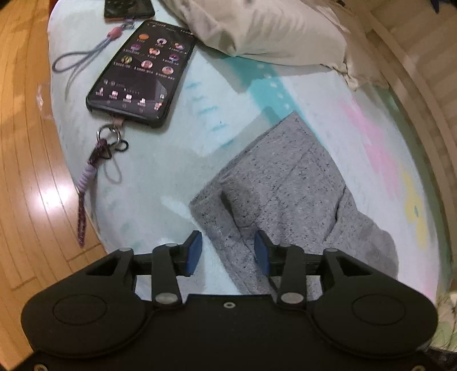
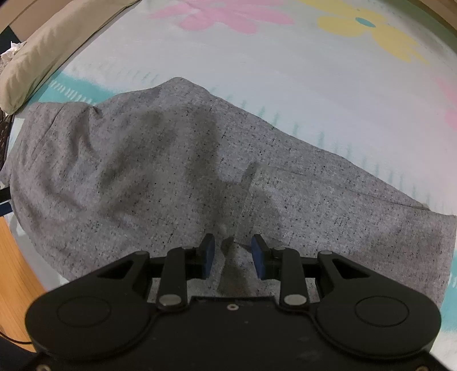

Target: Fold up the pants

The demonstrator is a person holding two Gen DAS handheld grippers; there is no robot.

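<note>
The grey speckled pants [image 2: 182, 171] lie folded on a pale patterned bed sheet [image 2: 285, 71]. In the left wrist view the pants [image 1: 285, 185] reach from the middle to the lower right. My left gripper [image 1: 228, 251] is open, its blue pads either side of the pants' near edge. My right gripper [image 2: 232, 255] is open just above the pants' near part, with a small fabric ridge between its pads. Neither gripper holds cloth.
A black phone [image 1: 142, 71] with a lit screen lies on the sheet to the left, with a purple strap and key ring [image 1: 100, 154]. A beige pillow [image 1: 257, 25] lies at the back. Wooden floor [image 1: 25, 142] runs past the bed's left edge.
</note>
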